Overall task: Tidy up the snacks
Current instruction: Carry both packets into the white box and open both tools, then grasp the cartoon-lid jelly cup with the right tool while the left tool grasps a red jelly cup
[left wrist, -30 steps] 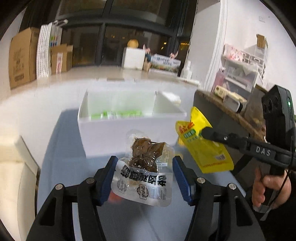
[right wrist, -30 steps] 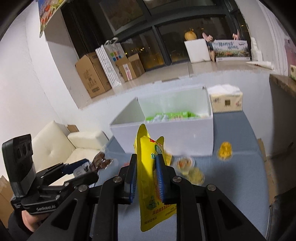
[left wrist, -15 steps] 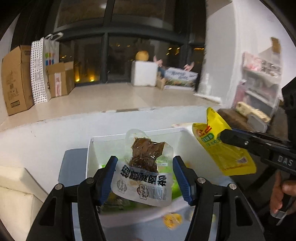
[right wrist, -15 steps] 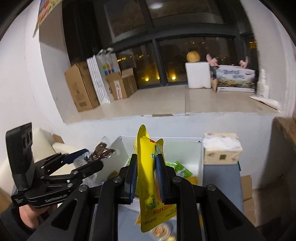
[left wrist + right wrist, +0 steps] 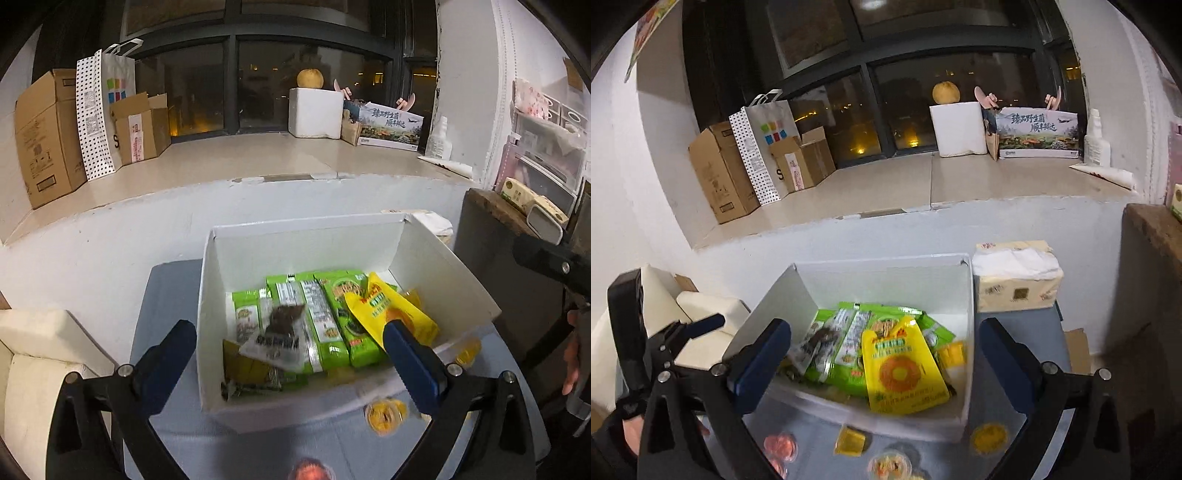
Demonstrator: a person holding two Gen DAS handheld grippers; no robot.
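Left tool (image 5: 290, 349): jaws spread wide, nothing between the pads; it hangs above the near edge of the white box (image 5: 443, 266); right tool (image 5: 886, 360): jaws likewise spread, holding nothing, also above the box. Clear packet of dark dried snack (image 5: 277, 334): inside the box, left side, lying on the green packets (image 5: 332, 314), slightly blurred; yellow pouch (image 5: 901, 369): inside the box, right side, lying flat over the green packets and reaching the near wall. Box: stands on the blue bench (image 5: 162, 291); tissue pack (image 5: 1015, 280) just beside its far right corner. Loose on the bench in front of the box: yellow jelly cup (image 5: 386, 415), small yellow square sachet (image 5: 851, 441), reddish cup (image 5: 779, 445); details blurred.
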